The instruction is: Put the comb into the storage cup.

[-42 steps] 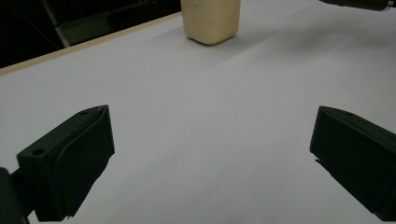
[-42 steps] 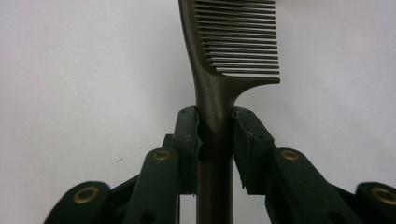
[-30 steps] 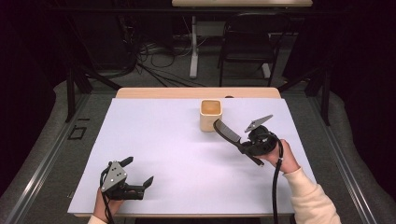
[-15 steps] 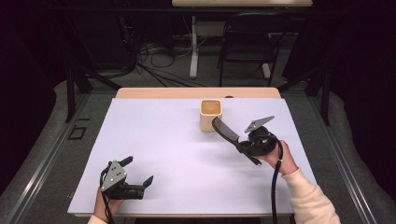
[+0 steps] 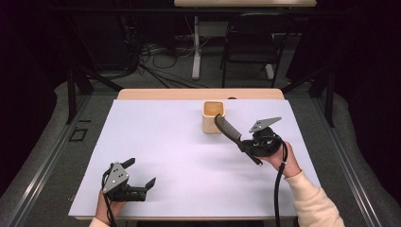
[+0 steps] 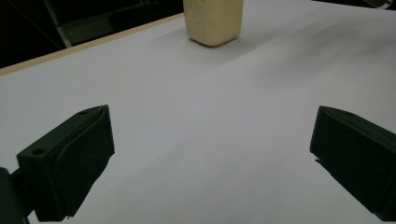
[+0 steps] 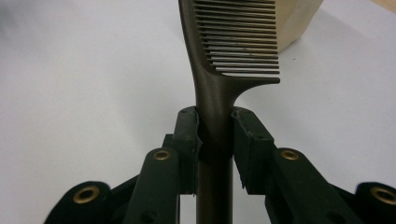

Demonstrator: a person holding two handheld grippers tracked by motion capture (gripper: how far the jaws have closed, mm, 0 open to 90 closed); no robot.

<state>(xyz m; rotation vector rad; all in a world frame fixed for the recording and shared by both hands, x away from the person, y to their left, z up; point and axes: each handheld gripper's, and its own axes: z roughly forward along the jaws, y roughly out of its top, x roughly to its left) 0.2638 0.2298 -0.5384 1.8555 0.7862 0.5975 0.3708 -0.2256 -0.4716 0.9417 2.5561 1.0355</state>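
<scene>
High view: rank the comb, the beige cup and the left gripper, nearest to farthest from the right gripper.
1. Comb: clamped in the right gripper's jaws, toothed end pointing toward the cup.
2. Beige cup: just beyond the comb's tip, toward the table's far edge.
3. Left gripper: farthest, open, at the near left corner of the white sheet.

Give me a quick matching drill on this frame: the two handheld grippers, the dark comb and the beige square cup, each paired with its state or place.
Things:
1. left gripper
2. right gripper
3. dark plastic comb
4. beige square cup

States or places:
A. stands upright near the far edge of the white table top
B. jaws wide apart, holding nothing
C. clamped by its handle, toothed end toward the cup
D. jaws closed on a handle

Pairs: 1-B, 2-D, 3-C, 4-A
</scene>
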